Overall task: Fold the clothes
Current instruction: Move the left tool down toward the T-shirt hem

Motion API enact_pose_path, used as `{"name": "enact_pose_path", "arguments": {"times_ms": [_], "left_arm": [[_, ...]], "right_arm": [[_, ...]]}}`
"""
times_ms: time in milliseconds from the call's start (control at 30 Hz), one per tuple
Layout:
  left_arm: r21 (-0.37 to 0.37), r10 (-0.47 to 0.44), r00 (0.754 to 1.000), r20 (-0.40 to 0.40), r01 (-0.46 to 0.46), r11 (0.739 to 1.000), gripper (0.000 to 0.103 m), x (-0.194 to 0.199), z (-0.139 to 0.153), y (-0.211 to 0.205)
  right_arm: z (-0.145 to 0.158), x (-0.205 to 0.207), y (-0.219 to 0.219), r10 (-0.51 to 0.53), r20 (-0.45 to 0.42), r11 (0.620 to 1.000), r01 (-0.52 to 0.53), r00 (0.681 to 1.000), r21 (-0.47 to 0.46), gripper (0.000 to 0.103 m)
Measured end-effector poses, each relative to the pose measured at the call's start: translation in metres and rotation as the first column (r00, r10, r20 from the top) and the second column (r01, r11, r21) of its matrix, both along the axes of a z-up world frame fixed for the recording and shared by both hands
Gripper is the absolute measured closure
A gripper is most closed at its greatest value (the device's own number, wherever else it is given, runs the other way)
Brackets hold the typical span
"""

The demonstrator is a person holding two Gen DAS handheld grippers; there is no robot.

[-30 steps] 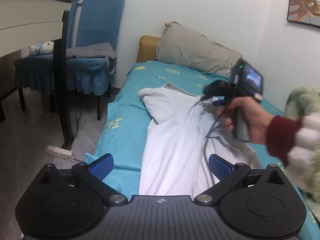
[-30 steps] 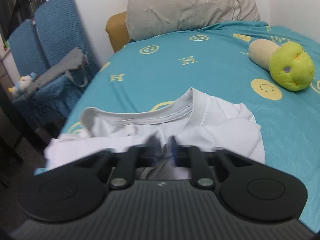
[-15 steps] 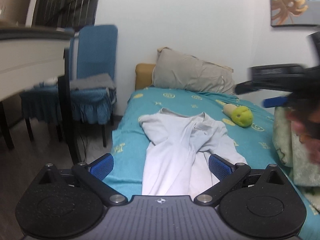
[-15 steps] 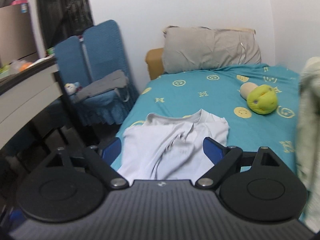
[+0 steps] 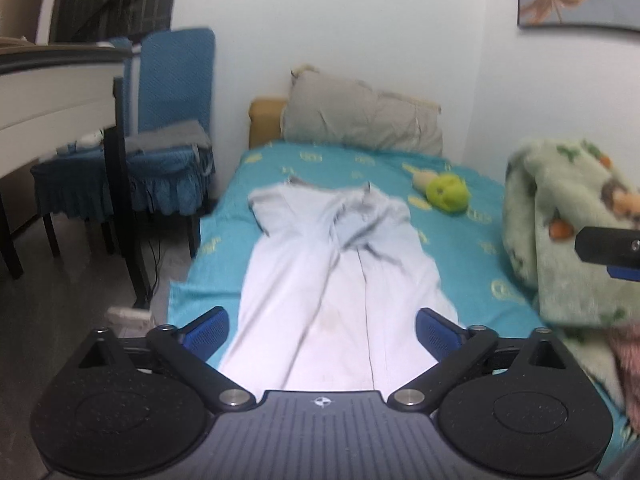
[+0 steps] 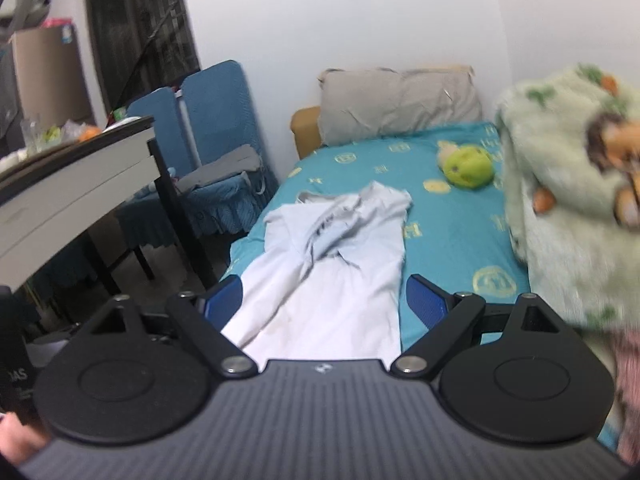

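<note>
Lying ahead of both spread grippers, left gripper point(image 5: 322, 332) and right gripper point(image 6: 324, 298): white shirt point(image 5: 332, 276).

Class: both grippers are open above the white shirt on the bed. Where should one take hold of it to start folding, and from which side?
Probably the white shirt at its left shoulder edge, coming in from the bed's open left side: that edge lies flat and exposed, the middle is bunched.

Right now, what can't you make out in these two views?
- Shirt hem: both views, hidden behind the gripper bodies.
- Shirt folds at the collar: blurred in both.
- Right gripper from the left view: cut off by the right edge.
- Blanket: cut off, blurred.
</note>
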State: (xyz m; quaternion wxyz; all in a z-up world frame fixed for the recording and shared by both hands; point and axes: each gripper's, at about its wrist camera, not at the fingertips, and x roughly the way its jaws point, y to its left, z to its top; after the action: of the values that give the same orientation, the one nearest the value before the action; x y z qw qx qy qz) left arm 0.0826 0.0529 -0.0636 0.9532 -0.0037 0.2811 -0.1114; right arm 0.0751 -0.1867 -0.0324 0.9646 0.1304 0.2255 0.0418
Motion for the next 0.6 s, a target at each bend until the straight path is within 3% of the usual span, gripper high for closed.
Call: {"name": "enact_pose_path", "arguments": {"times_ms": [133,267,400,500,600], "left_arm": [[-0.094,-0.008,0.98,-0.197,-0.011,0.996,0.011,0.025,-0.019,0.015],[-0.104,0.074,0.936,-0.343,-0.117,0.988,0.014,0.045,-0.029,0.045],[-0.133,0.132,0.856,-0.5,-0.226,0.965,0.014,0.061,-0.042,0.09],[-0.11,0.205,0.807,-0.554,-0.315,0.943,0.014,0.064,-0.05,0.123],[-0.097,0.265,0.736,-0.623,-0.408,0.908,0.014,0.062,-0.062,0.146]], "right_arm": [[-0.011,0.009,-0.015,-0.043,-0.041,0.998,0.045,0.998,0.05,0.013],[-0.024,0.014,-0.024,-0.063,-0.098,0.993,0.073,0.993,0.096,0.013],[-0.036,0.02,-0.032,-0.049,-0.165,0.988,0.072,0.985,0.139,0.013],[-0.041,0.025,-0.035,-0.034,-0.192,0.982,0.069,0.981,0.176,0.013],[-0.045,0.031,-0.033,-0.014,-0.215,0.979,0.057,0.977,0.196,0.013]]}}
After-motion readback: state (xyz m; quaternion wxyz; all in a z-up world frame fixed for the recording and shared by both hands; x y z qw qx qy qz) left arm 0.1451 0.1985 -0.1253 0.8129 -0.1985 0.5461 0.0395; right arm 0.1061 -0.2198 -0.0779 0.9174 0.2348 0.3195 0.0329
